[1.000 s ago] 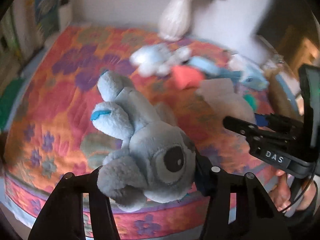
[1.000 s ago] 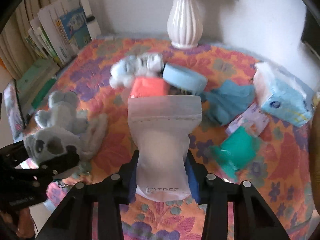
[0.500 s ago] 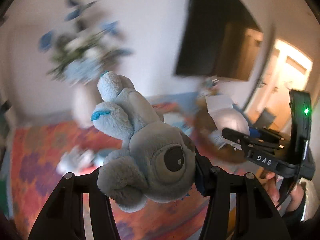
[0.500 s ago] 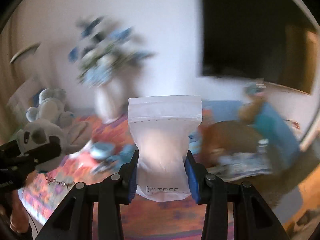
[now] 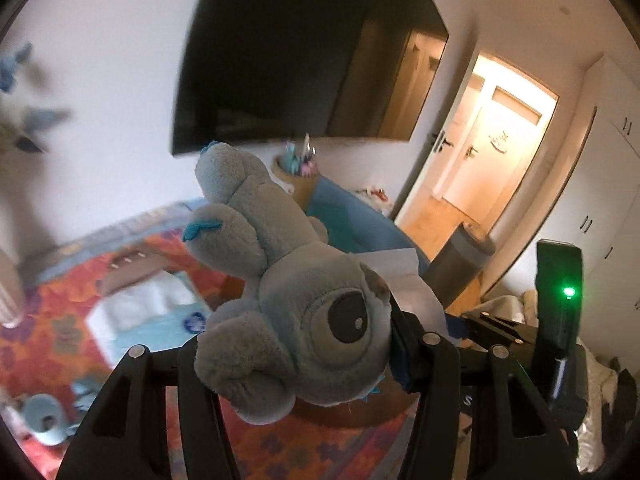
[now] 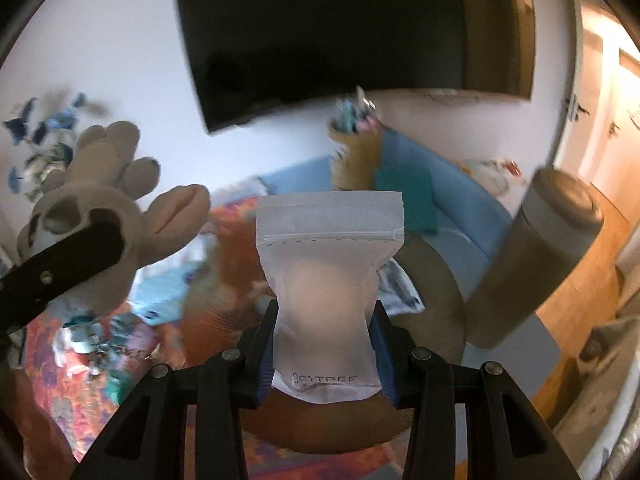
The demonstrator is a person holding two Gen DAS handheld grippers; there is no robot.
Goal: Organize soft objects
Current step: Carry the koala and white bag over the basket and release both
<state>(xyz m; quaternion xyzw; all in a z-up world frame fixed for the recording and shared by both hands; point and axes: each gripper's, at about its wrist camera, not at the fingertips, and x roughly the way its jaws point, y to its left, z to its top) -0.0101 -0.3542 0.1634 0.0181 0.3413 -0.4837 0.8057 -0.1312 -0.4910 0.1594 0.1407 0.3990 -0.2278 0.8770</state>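
Grey plush toy point(image 5: 296, 312): we hold it by the head, up in the air above the flowered cloth point(image 5: 52, 320), its legs pointing away from the camera.
Left gripper point(image 5: 296, 356): our jaws are clamped on the toy's head, one finger on each side.
Frosted zip pouch point(image 6: 328, 280): upright in our right gripper point(image 6: 326, 344), zip strip at the top and printed lettering at its lower edge.
Right jaws: pressed tight against the pouch's narrowed lower part.
Toy in the right wrist view point(image 6: 108, 200): it sits at far left, level with the pouch and well apart from it.
Backdrop: a dark wall screen point(image 6: 360, 32), a blue seat point(image 6: 440, 184), a grey cylindrical bin point(image 6: 536, 256).
Tissue pack point(image 5: 148, 320): it lies blurred on the cloth.
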